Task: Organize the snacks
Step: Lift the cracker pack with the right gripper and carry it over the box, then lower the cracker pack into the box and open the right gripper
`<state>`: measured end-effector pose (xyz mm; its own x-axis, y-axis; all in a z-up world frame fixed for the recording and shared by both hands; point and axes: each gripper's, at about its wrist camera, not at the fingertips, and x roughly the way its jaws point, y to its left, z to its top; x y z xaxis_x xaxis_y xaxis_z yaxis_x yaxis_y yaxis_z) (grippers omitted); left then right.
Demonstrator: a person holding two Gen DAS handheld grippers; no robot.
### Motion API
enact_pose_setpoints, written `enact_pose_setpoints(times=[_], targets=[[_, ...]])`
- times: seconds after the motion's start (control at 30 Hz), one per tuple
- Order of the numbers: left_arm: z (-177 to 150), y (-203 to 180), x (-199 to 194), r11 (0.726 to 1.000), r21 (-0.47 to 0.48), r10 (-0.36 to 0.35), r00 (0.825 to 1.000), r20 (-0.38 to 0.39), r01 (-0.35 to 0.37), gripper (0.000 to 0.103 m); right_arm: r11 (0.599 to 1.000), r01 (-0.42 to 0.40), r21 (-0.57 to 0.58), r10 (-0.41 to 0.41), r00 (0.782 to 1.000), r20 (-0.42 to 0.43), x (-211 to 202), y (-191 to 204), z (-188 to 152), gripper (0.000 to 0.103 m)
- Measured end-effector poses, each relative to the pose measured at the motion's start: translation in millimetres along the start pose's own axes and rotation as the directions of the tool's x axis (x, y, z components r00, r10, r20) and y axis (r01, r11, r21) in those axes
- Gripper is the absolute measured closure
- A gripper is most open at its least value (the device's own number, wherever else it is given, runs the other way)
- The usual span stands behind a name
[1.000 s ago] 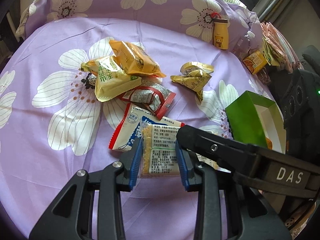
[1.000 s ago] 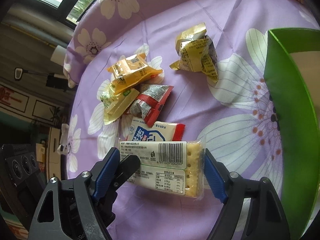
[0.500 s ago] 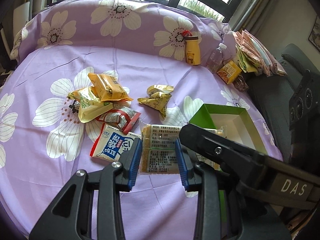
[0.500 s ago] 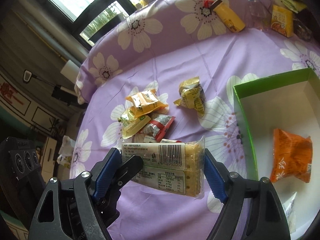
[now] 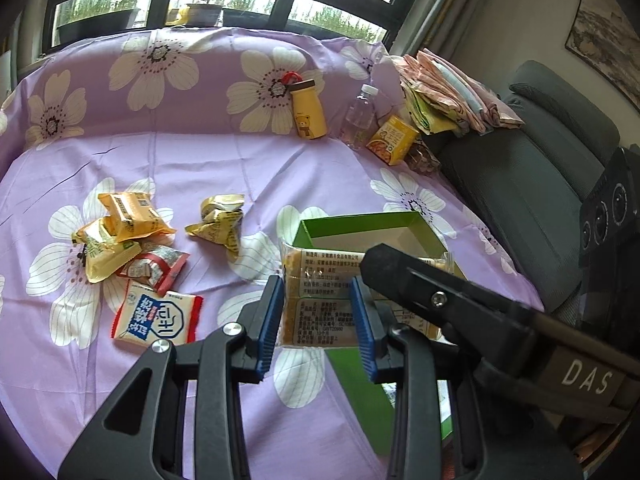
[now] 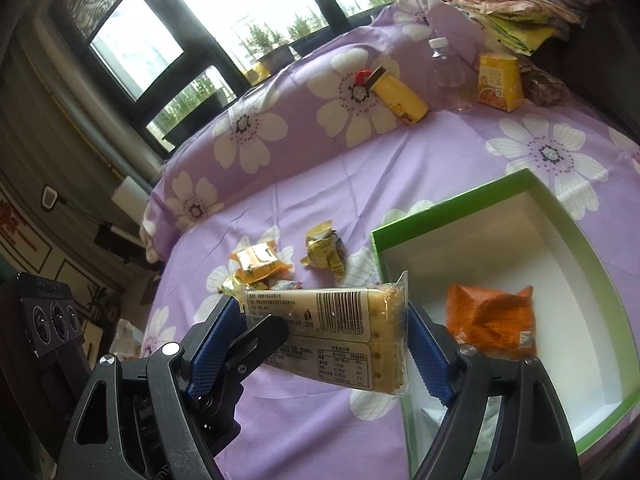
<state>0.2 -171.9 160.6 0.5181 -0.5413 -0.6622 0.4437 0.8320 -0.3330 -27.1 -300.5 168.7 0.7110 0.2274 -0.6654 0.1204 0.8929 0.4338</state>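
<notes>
Both grippers hold one clear-wrapped cracker pack [image 5: 320, 300], also in the right wrist view [image 6: 340, 340], lifted above the purple flowered cloth. My left gripper [image 5: 318, 320] is shut across its width. My right gripper [image 6: 320, 344] is shut on its two ends. The pack hangs at the near left corner of the green box [image 6: 440, 216], which shows in the left wrist view [image 5: 360, 224]. An orange packet [image 6: 492, 320] lies inside the box. Loose snacks lie left: yellow packets [image 5: 120, 224], a red packet [image 5: 160, 264], a white-blue packet [image 5: 156, 316], a crumpled gold packet [image 5: 220, 220].
At the back stand a yellow bear bottle [image 5: 308, 112], a clear water bottle [image 5: 360, 116] and a yellow carton [image 5: 392, 140]. Folded cloths [image 5: 452, 88] are stacked on a grey chair [image 5: 520, 184] at the right.
Both grippers have lifted the cracker pack off the cloth and carried it right, to the corner of the green box. The box's inside and the orange packet have come into view.
</notes>
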Motion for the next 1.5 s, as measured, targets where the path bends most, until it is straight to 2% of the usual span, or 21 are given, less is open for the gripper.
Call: enact_pose_setpoints(times=[0.3,0.43,0.7,1.03,1.5], targets=[[-7.7,-39.9,36.0,0.993,0.044,-0.105,0.990,-0.091,0.109,0.070,0.991,0.106,0.086,-0.109,0.994,0.030,-21.1,-45.3,-2.5,0.020],[-13.1,-56.4,54.3,0.989,0.058,-0.124,0.983,-0.138,0.133,0.070,0.980,0.136,0.146,-0.142,0.989,0.028,-26.8,-68.5,-7.9,0.020],[-20.1,-71.5,84.5,0.986,0.033,-0.149,0.962,-0.230,0.161,0.070,0.964,0.196,0.178,-0.195,0.981,-0.021,-26.5,-100.4,-9.4,0.020],[-29.1,-87.7,107.6,0.987,0.055,-0.126,0.944,-0.304,0.150,0.070,0.946,0.241,0.215,-0.226,0.970,-0.094,-18.1,-128.8,-13.5,0.020],[-38.7,-96.1,133.9,0.990,0.073,-0.088,0.926,-0.367,0.124,0.070,0.914,0.327,0.238,-0.289,0.940,-0.181,-1.4,-148.5,-17.2,0.020]])
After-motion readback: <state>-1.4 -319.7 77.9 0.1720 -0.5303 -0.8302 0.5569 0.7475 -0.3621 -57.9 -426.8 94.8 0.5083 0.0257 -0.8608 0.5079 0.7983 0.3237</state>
